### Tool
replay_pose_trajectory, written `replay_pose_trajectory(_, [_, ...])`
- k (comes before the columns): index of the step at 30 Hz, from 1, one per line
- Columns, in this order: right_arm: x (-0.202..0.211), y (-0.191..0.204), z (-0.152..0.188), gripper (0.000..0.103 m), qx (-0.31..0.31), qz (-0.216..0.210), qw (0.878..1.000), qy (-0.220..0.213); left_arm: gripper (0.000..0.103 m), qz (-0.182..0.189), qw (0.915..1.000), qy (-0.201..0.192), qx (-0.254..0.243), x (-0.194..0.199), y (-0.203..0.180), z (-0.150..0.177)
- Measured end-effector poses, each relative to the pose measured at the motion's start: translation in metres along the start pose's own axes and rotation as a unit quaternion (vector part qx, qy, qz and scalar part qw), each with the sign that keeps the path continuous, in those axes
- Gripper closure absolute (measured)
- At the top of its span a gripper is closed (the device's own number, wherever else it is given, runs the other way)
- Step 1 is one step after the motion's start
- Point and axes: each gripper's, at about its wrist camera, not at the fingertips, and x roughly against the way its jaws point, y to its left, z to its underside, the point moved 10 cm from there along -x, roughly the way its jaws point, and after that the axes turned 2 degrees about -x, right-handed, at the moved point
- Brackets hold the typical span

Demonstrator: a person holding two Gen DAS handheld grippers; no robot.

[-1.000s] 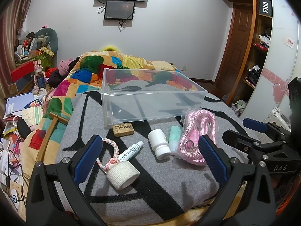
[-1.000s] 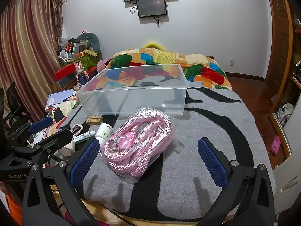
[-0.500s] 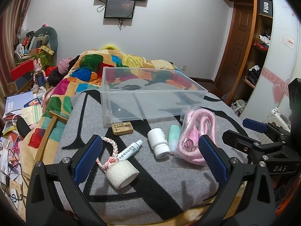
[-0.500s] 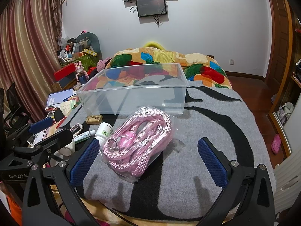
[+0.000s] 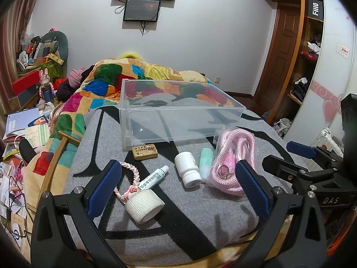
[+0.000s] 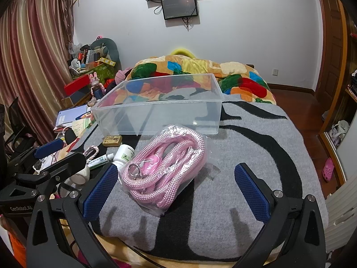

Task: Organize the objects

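Observation:
A clear plastic bin (image 5: 178, 114) stands empty on the grey blanket (image 5: 200, 218); it also shows in the right wrist view (image 6: 160, 111). In front of it lie a brown eraser (image 5: 144, 151), a braided bracelet (image 5: 131, 178), an ointment tube (image 5: 154, 177), a white bandage roll (image 5: 144, 205), a white pill bottle (image 5: 187, 168), a mint bottle (image 5: 205, 162) and a bagged pink rope (image 5: 232, 158), also in the right wrist view (image 6: 165, 163). My left gripper (image 5: 178, 187) is open above the small items. My right gripper (image 6: 176, 192) is open just short of the rope.
A colourful quilt (image 5: 138, 76) lies behind the bin. Books and clutter (image 5: 22, 125) fill the floor on the left. A wardrobe and wooden door (image 5: 290, 67) stand on the right. The bed's near edge (image 6: 178, 254) is just below the grippers.
Both grippers have drifted slightly; the objects sit a little higher in the views. Nothing was taken hold of or moved.

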Motion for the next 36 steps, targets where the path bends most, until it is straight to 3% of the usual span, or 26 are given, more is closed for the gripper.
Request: replay_pose_trajectory(36, [-0.0014, 0.0019, 0.0023, 0.000, -0.002, -0.002, 1.000, 0.006, 0.000, 0.001, 1.0000, 0.003, 0.003, 0.0008, -0.0009, 0.0016])
